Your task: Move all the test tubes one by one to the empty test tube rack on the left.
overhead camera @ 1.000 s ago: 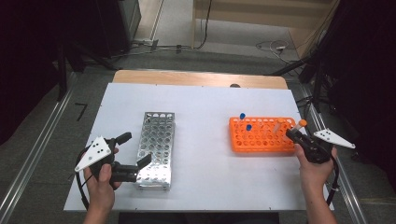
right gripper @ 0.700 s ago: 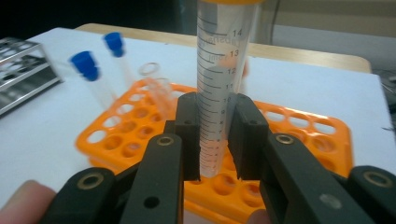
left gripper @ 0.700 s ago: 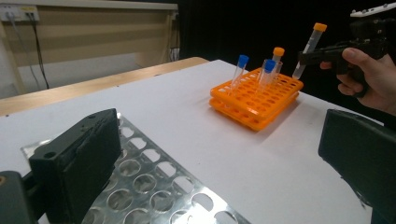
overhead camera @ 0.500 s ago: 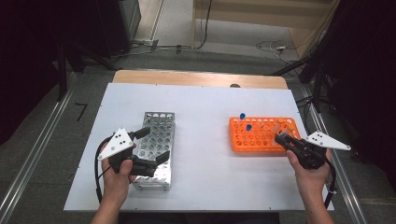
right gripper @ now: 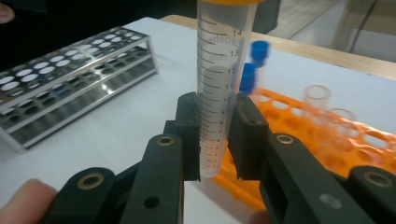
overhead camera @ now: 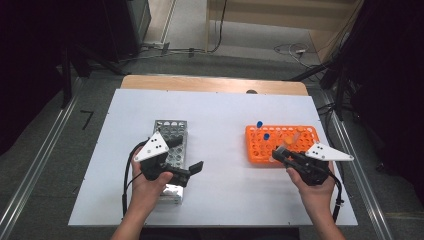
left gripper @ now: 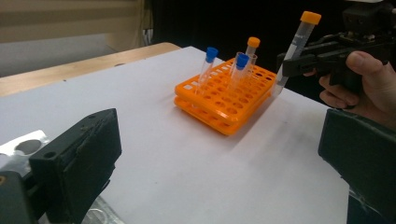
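Tube (right gripper: 223,88) with the orange cap is clamped mid-body between the pads of the right hand-held gripper (right gripper: 215,137), just in front of the orange rack (overhead camera: 282,144). Looks like light, stiff, slick plastic, so gripping the barrel seems right. Left hand-held gripper (left gripper: 219,158) gapes wide, empty, above the desk (left gripper: 196,168).

Clear graduated tube (right gripper: 219,98) with orange cap, upright, slightly tilted, clamped at its lower half between the black jaws at frame centre of the right gripper view. In the left gripper view it stands at upper right, lifted just beside the orange rack (left gripper: 224,95).
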Action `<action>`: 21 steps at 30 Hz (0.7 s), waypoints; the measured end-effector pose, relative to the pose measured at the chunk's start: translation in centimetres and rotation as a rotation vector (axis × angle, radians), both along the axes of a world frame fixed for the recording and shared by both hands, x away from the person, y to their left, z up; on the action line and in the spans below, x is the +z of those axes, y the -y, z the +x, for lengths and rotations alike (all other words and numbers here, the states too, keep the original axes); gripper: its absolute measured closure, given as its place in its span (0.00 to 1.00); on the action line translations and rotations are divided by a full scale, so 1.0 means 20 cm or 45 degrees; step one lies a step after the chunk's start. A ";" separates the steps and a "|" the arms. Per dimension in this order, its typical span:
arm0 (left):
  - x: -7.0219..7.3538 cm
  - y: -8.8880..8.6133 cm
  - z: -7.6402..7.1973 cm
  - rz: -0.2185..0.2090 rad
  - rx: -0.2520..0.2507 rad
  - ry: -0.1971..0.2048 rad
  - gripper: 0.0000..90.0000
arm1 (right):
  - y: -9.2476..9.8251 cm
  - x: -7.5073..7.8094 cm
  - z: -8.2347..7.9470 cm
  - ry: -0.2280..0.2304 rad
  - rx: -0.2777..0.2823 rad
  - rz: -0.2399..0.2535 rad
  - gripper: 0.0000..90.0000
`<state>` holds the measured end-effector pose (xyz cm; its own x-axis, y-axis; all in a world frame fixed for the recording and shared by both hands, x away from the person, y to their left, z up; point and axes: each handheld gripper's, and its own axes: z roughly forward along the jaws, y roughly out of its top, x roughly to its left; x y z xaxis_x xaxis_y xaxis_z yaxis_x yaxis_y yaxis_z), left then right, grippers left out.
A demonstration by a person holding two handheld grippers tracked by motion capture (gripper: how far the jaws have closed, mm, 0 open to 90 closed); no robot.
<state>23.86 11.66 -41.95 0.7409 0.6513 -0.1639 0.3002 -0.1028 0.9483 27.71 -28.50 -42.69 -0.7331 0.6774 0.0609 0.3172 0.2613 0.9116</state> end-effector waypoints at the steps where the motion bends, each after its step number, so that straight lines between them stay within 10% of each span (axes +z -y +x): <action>1: 0.00 0.01 0.00 0.006 -0.007 -0.003 0.00 | -0.02 0.00 -0.01 0.001 0.016 -0.005 0.81; 16: 0.00 0.14 -0.04 0.047 0.004 -0.052 0.21 | -0.31 -0.04 -0.10 -0.040 0.267 -0.034 0.81; 21: 0.00 0.21 -0.06 0.046 -0.082 -0.048 0.32 | -0.39 -0.07 -0.12 -0.058 0.322 -0.065 0.81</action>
